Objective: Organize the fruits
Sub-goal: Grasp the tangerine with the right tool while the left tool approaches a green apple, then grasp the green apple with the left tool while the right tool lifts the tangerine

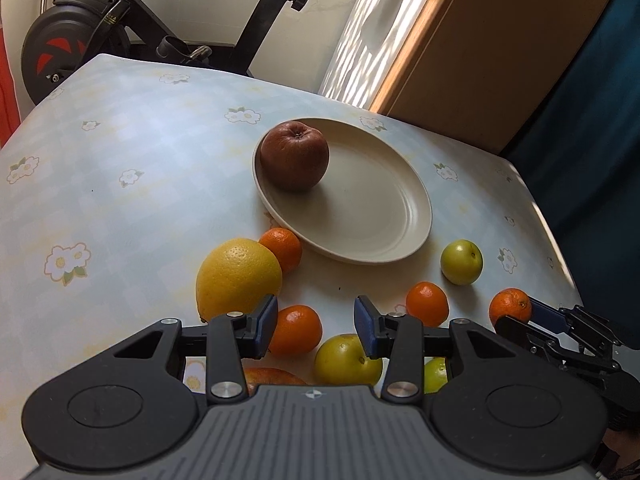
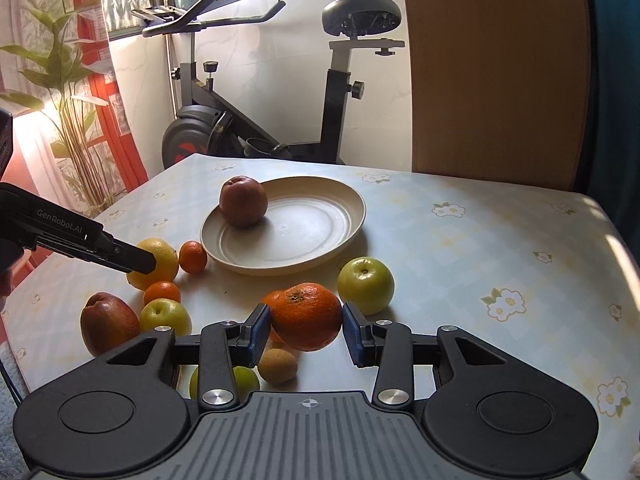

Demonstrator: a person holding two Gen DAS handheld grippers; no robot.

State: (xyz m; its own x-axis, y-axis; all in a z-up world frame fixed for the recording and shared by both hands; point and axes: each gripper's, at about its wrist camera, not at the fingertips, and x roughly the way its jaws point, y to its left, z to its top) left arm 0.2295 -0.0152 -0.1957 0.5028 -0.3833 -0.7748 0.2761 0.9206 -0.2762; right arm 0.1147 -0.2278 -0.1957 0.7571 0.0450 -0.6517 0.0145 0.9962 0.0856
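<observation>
Cream-coloured plate [image 2: 344, 200] at mid-table holds a single red apple [image 2: 243, 201] against its far-left rim; this is the only fruit placed so far, so the sorting is judged to be at an early stage. The right gripper [image 2: 306, 330] pinches a large mandarin [image 2: 307, 316] between its blue pads, the fruit lifted clear of the flowered tablecloth [image 2: 480, 240] and short of the plate. The left gripper [image 1: 316, 326] hangs over the near cluster with its fingers spread and nothing between them; a small mandarin [image 1: 296, 330] and a green apple [image 1: 346, 360] lie just beneath. Left on the cloth: a yellow grapefruit [image 1: 238, 276] touching another mandarin [image 1: 282, 248], two further mandarins, a green apple [image 2: 365, 285] just beside the plate's near rim, more green fruit, a second red apple [image 2: 107, 322] and a brown kiwi [image 2: 277, 366]. By this reading most of the work remains, the held mandarin being the likely next arrival on the plate
</observation>
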